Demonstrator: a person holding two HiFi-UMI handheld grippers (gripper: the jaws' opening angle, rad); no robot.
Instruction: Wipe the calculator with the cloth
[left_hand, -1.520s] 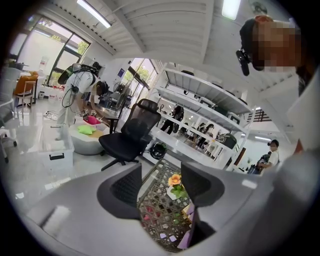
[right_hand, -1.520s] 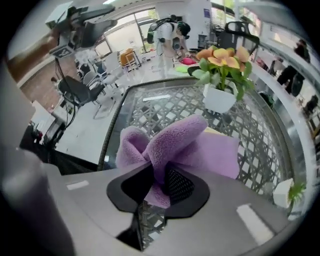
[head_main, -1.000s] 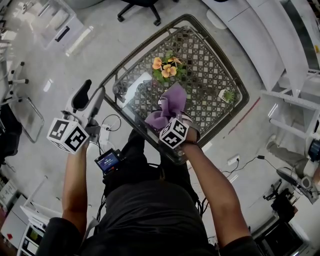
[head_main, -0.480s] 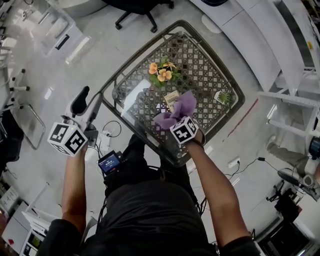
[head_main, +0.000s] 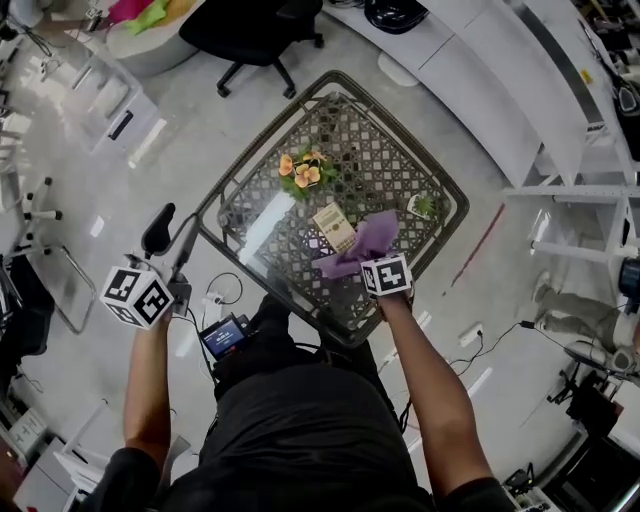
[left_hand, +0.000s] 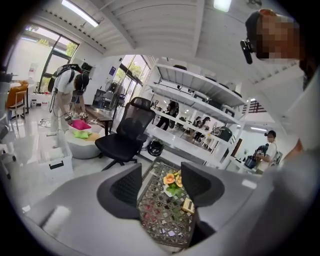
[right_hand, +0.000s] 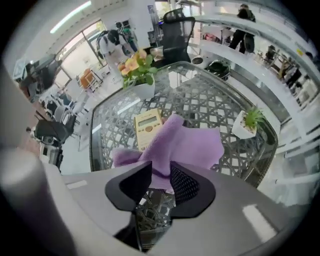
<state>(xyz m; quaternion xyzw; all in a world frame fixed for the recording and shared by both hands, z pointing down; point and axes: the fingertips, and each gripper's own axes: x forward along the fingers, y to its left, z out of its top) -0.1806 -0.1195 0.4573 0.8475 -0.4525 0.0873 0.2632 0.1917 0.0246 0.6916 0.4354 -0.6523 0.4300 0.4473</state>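
Observation:
A beige calculator lies face up on the glass-topped wicker table. Beside it, to the right and overlapping its near edge, a purple cloth lies spread on the glass. My right gripper points steeply down at the cloth's near edge; its jaws are opening, and a fold of cloth sits loosely between them. My left gripper hangs off the table's left side, open and empty, aimed toward the table.
An orange-flowered pot stands behind the calculator. A small green plant in a white pot stands at the table's right. A black office chair is beyond the table. White shelving runs along the right.
My right gripper has carried the cloth to the right and rolled, uncovering the calculator. The cloth has gone from bunched and raised to spread on the glass. The left gripper has stayed put.

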